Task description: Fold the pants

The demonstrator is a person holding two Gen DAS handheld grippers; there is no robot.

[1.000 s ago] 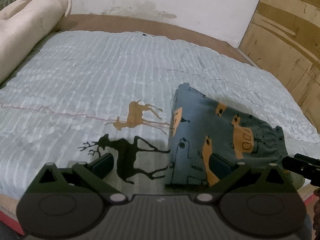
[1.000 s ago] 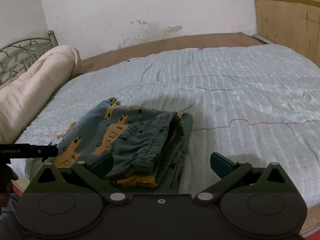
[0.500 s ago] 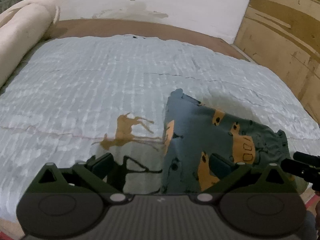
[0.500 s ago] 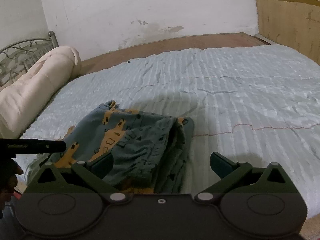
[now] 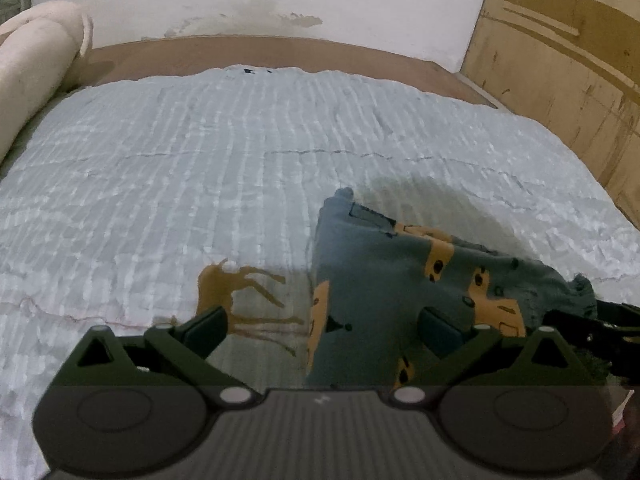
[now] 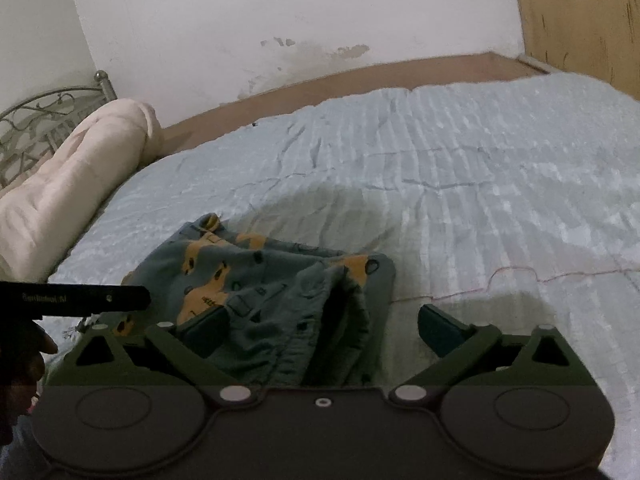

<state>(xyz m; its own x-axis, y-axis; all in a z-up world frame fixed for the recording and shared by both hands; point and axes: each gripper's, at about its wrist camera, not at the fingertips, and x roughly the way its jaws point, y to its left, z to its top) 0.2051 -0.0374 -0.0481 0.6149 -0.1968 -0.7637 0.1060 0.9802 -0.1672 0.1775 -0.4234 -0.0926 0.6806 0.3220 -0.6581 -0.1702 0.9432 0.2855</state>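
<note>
I see the pants (image 5: 404,280), grey-blue with orange prints, lying folded on the bed (image 5: 200,168) near its front edge. My left tool (image 5: 320,330) hangs with its fingers spread wide, gripping nothing, the pants at about two o'clock. My right tool (image 6: 322,330) is likewise spread apart and empty, the pants at eleven o'clock. A rolled cream blanket (image 6: 68,188) lies at ten o'clock.

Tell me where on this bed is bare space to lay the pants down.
Bare quilt lies right of the pants and beyond them toward the wall. Crowded: the near edge, with both open grippers, left and right, and the rolled blanket.
</note>
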